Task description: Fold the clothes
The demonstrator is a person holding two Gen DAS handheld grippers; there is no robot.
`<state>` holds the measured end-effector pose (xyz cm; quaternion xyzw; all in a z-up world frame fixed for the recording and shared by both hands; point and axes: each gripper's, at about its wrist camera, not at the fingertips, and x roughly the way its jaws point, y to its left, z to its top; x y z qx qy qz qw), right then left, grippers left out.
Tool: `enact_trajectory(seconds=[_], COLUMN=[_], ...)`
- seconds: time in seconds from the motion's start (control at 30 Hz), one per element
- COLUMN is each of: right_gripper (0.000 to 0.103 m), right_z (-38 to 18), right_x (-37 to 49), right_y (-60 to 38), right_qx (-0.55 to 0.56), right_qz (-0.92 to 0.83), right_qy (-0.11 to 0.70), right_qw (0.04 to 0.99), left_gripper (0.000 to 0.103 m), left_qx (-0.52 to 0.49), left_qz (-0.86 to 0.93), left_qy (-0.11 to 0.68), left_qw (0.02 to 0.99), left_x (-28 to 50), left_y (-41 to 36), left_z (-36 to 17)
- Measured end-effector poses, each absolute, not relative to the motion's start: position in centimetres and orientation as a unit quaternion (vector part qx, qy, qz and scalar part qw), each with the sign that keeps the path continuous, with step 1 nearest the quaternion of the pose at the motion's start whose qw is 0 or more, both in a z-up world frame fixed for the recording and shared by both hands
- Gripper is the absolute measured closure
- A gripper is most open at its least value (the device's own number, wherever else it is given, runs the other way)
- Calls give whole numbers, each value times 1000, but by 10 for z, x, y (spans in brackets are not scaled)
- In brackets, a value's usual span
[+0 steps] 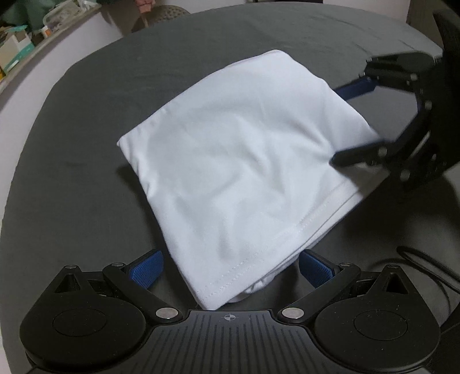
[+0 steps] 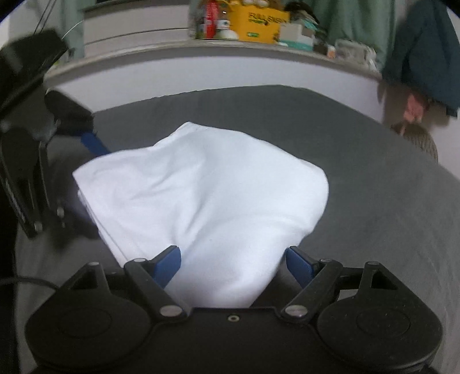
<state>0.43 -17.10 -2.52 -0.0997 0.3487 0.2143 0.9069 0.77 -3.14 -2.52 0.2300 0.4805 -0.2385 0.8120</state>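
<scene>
1. Found a folded white garment (image 1: pixel 230 161) lying on a dark grey cloth-covered surface (image 1: pixel 86 161), stacked in several layers, with a stitched hem along its near edge in the left wrist view.
2. Noted the left gripper (image 1: pixel 230 269) with jaws spread wide, blue pads (image 1: pixel 148 270) standing on either side of the garment's near corner; no pinch on the fabric seen.
3. Noted the right gripper (image 2: pixel 233 264) likewise spread wide, the garment's near end lying between its blue pads (image 2: pixel 169 264); fabric not clamped.
4. Observed, from the left wrist view, the right gripper (image 1: pixel 353 120) at the garment's right edge, one finger over the fabric and the other at its far side.
5. Observed, from the right wrist view, the left gripper (image 2: pixel 83 187) at the garment's left edge, beside the stacked layers.
6. Recorded a black cable (image 1: pixel 425 267) on the surface to the right of the left gripper.
7. Recorded a cluttered shelf behind, bearing a yellow box (image 2: pixel 258 24) and a woven basket (image 2: pixel 419 141) near the surface's far corner.
</scene>
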Motion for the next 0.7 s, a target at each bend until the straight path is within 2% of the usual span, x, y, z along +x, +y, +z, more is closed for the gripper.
enact_trajectory(seconds=[0.13,0.37,0.53,0.7], right_gripper=[23,22,21,21], right_z=[-7,-5,-8,-17], right_x=[5,12,20,25], right_y=[-189,-224,-245,-252], right_qx=[-56,43,112,137], right_qz=[207,196,186,171], right_qy=[352,361,369,377], right_qw=[911,911,904,900], left_gripper=[0,0,0,0], left_qx=[166,-116,-319,-355], left_qz=[-249,-218,-182,-168], left_qy=[482,489,474,471], left_qw=[823,836,800,790], left_x=[11,32,40,38], left_y=[-16,58,101,96], left_z=[-11,13,-4,-24])
